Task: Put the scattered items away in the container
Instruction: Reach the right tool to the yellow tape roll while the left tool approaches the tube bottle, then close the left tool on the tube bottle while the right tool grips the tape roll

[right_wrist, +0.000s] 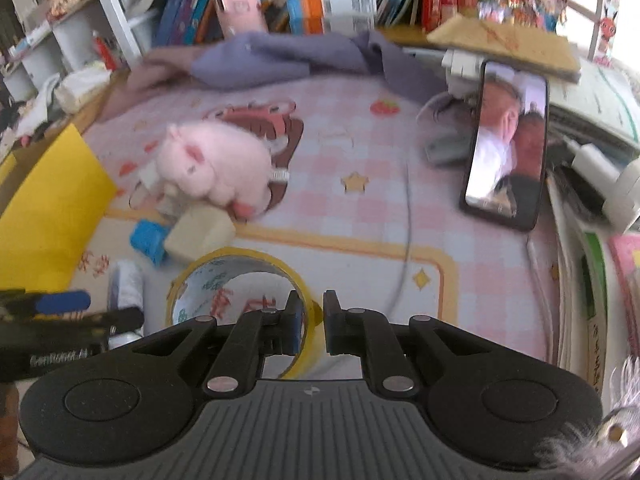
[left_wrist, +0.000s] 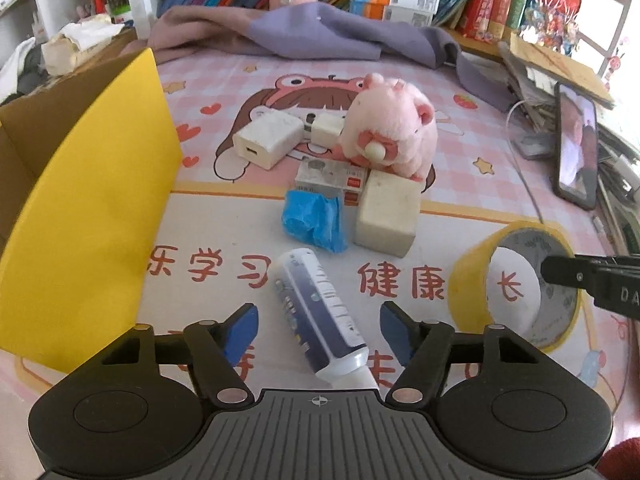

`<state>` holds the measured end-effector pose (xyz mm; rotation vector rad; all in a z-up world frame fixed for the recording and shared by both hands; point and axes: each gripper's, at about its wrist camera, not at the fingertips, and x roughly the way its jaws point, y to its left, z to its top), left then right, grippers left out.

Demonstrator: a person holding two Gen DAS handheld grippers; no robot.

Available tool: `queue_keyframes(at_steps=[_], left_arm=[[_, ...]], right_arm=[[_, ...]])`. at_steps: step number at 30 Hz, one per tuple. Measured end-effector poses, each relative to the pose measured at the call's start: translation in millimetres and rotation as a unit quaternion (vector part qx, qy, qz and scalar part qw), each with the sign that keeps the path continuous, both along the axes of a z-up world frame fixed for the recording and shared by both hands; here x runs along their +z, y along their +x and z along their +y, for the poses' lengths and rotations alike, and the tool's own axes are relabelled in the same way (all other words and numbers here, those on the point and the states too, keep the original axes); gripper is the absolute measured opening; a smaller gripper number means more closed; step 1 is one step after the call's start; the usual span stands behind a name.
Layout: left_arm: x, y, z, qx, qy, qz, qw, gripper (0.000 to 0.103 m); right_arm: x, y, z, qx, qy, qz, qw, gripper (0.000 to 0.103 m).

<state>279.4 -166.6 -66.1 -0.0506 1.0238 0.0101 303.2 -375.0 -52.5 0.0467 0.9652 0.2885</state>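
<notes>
- The right gripper (right_wrist: 313,322) has its jaws pinched on the wall of the yellow tape roll (right_wrist: 240,304), one finger inside the ring and one outside.
- The left gripper (left_wrist: 318,330), beside the tape roll, holds its jaws half spread either side of a white and dark tube (left_wrist: 320,312); the pads do not touch it.
- The yellow-flapped cardboard box (left_wrist: 92,208) stands well beyond the tube from the tape roll; its inside is hidden.
- By my reading tidying is barely under way: past the tape roll lie a blue wad (left_wrist: 314,218), a beige block (left_wrist: 388,214), a small carton (left_wrist: 332,178), two white chargers (left_wrist: 268,140) and a pink plush toy (left_wrist: 390,132).
- Nothing blocks the way to the box; a phone (right_wrist: 506,144) and a cable stand behind the tape roll on the counter (right_wrist: 380,216).
</notes>
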Motion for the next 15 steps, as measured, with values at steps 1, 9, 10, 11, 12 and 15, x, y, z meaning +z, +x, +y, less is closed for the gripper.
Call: queue_keyframes(at_steps=[1, 9, 10, 11, 12, 15], left_arm=[[-1, 0, -1, 0.0, 0.001, 0.002, 1.0, 0.065], [-5, 3, 1, 0.009, 0.006, 0.016, 0.9998, 0.058], [-6, 3, 2, 0.011, 0.005, 0.017, 0.9998, 0.058], [-6, 4, 2, 0.011, 0.005, 0.017, 0.9998, 0.057], [-7, 4, 2, 0.01, 0.006, 0.018, 0.9998, 0.057], [-9, 5, 0, 0.006, 0.007, 0.021, 0.9997, 0.054]], right_arm=[[-2, 0, 0, 0.002, -0.001, 0.002, 1.0, 0.01], [-12, 4, 1, 0.008, 0.001, 0.017, 1.0, 0.01], [-12, 4, 1, 0.008, 0.001, 0.018, 1.0, 0.01], [-13, 5, 1, 0.009, 0.002, 0.019, 1.0, 0.01], [-13, 6, 1, 0.01, 0.002, 0.019, 1.0, 0.01], [-14, 8, 3, 0.017, -0.004, 0.019, 1.0, 0.01]])
